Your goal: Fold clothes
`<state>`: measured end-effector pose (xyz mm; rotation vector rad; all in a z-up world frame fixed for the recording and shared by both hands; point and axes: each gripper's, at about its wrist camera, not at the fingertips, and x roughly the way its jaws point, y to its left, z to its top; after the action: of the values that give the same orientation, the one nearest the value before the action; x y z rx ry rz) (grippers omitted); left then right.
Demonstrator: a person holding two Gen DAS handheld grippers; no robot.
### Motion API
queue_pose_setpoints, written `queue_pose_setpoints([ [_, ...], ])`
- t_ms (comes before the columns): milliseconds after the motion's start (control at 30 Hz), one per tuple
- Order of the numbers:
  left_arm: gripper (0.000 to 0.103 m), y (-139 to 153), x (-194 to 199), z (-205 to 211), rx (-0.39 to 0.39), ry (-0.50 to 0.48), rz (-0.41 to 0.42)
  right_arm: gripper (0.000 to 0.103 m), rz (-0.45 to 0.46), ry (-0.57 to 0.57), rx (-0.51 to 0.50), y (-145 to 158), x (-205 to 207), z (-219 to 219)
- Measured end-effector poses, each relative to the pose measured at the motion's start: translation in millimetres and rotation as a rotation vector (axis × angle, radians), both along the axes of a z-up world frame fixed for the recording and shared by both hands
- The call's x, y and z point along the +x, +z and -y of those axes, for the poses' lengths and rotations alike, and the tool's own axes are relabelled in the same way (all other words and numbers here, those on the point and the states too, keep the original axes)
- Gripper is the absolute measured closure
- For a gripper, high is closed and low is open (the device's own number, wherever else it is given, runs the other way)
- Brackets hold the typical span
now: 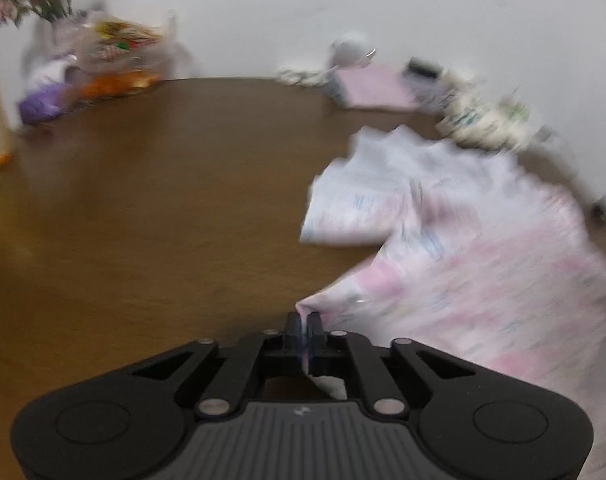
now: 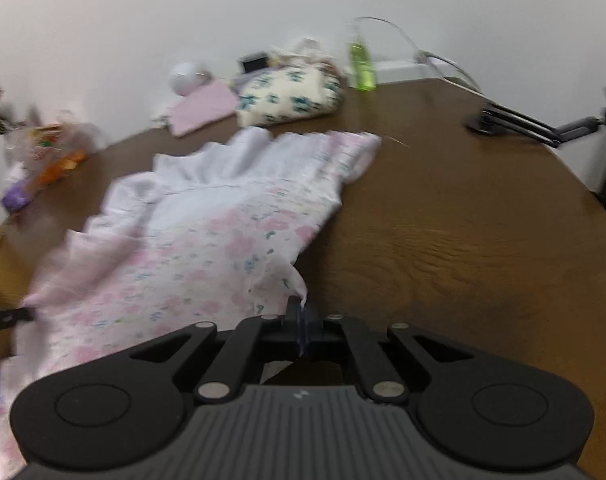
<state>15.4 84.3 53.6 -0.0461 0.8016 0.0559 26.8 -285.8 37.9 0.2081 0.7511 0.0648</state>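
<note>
Pink floral garment (image 2: 191,240), spread flat, corners pinched

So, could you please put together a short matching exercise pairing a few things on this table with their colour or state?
Things:
1. floral garment
2. bottle
3. folded cloth
4. right tongs

Descriptions:
A. clear green, standing upright by the wall
B. shut on a corner of fabric
C. plain pink, lying flat near the wall
D. white and pink, spread out over the brown table

Pairs: 1-D, 2-A, 3-C, 4-B
</note>
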Motion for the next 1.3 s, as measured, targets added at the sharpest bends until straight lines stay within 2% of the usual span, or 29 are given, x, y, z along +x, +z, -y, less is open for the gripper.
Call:
queue_pose_setpoints([
  [33,0.090,1.9,-3.2,-0.6,0.029,0.020,0.011,0.093,0.006,0.000,-0.030,0.9,-2.6,-1.5],
  [67,0.087,6.0,-4.7,-3.2,0.026,0.045,0.022,0.082,0.012,0.001,-0.059,2.0,-5.3,-3.1],
  [133,0.082,16.5,-6.3,-5.5,0.015,0.065,0.050,0.068,0.037,0.006,-0.101,9.2,-11.9,-4.4],
  [167,0.074,23.0,-6.3,-5.3,0.007,0.060,0.067,0.065,0.057,0.011,-0.112,15.6,-15.8,-4.0],
  [200,0.067,29.3,-3.2,-1.1,-0.011,0.016,0.082,0.064,0.076,0.016,-0.125,21.5,-18.1,-3.8],
  [233,0.054,36.7,3.6,5.3,-0.036,-0.046,0.086,0.063,0.097,0.027,-0.135,27.3,-19.2,-3.9],
  [267,0.049,38.9,11.8,12.0,-0.062,-0.107,0.088,0.062,0.115,0.055,-0.134,32.6,-17.5,-4.5],
  [333,0.048,38.2,35.1,23.0,-0.130,-0.205,0.055,0.062,0.108,0.106,-0.148,31.9,-3.0,-9.8],
  [367,0.048,33.8,51.8,25.7,-0.164,-0.230,0.007,0.062,0.103,0.131,-0.156,31.3,4.4,-12.5],
  [433,0.048,23.1,78.2,22.8,-0.235,-0.216,-0.079,0.062,0.090,0.169,-0.178,28.0,18.2,-19.2],
  [533,0.052,9.8,104.8,9.5,-0.339,-0.178,-0.133,0.062,0.066,0.214,-0.186,20.3,29.8,-28.5],
  [600,0.070,5.7,124.2,0.7,-0.402,-0.168,-0.138,0.062,0.058,0.252,-0.177,15.2,32.6,-35.0],
  [633,0.091,3.7,133.9,-3.7,-0.434,-0.163,-0.141,0.062,0.049,0.266,-0.176,11.4,34.3,-37.7],
  [667,0.098,3.1,145.4,-9.5,-0.445,-0.139,-0.141,0.062,0.038,0.273,-0.180,7.5,35.8,-40.5],
  [733,0.099,6.1,164.3,-18.8,-0.429,-0.119,-0.093,0.062,0.016,0.285,-0.187,-0.2,38.9,-46.2],
  [767,0.100,6.2,172.5,-23.6,-0.392,-0.084,-0.067,0.062,0.010,0.285,-0.188,-2.2,37.9,-49.3],
  [867,0.098,15.0,185.3,-28.4,-0.206,-0.033,0.079,0.061,0.007,0.269,-0.185,-7.4,36.7,-49.6],
  [900,0.096,20.8,180.8,-29.4,-0.188,-0.037,0.109,0.061,0.008,0.271,-0.187,-7.5,35.8,-49.7],
  [1000,0.074,38.3,167.1,-32.5,-0.134,-0.050,0.196,0.058,0.012,0.278,-0.184,-4.1,34.2,-49.9],
  [1033,0.060,44.8,153.0,-28.6,-0.090,-0.069,0.216,0.058,0.019,0.280,-0.177,-0.7,33.7,-48.9],
  [1067,0.052,51.3,138.8,-24.6,-0.045,-0.089,0.236,0.058,0.026,0.282,-0.171,2.7,33.1,-47.8],
  [1167,0.051,49.7,110.7,-5.9,0.019,-0.176,0.203,0.058,0.077,0.261,-0.188,19.3,42.5,-34.7],
  [1267,0.051,30.2,89.2,17.5,0.086,-0.272,0.143,0.057,0.054,0.177,-0.223,16.5,75.9,-14.2],
  [1300,0.051,23.1,84.1,22.5,0.118,-0.273,0.147,0.057,0.026,0.158,-0.204,11.9,87.3,-6.6],
])
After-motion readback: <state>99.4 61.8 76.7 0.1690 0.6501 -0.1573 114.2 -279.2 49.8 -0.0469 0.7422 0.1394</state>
